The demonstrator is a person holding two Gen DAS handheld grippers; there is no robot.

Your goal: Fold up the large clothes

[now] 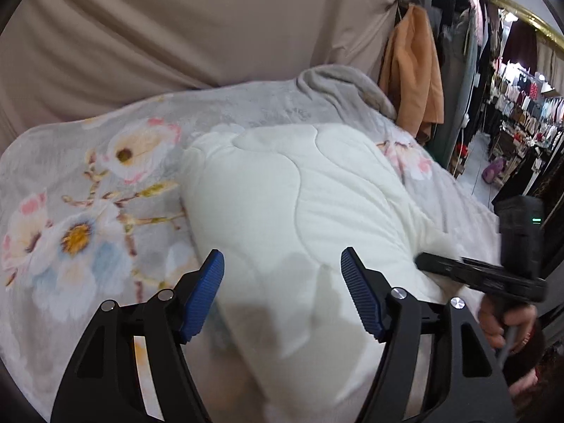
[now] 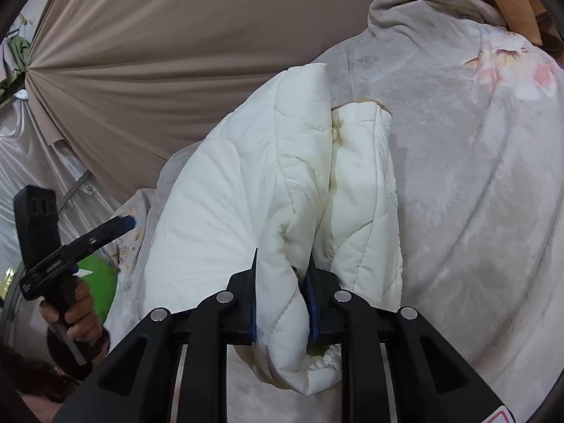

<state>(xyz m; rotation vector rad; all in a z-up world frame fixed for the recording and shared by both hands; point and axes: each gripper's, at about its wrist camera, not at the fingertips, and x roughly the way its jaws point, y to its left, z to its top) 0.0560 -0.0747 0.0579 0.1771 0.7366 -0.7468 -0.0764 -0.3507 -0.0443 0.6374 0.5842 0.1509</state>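
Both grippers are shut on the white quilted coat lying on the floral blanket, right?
Not quite. Only the right gripper is shut on the white quilted coat, as the right wrist view shows. In the left wrist view the left gripper is open above the coat, gripping nothing. The coat does lie on the floral blanket.

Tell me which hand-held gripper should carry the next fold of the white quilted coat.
Probably the right hand-held gripper: it is shut on a thick fold of the white quilted coat. The left hand-held gripper hovers open above it, gripping nothing.
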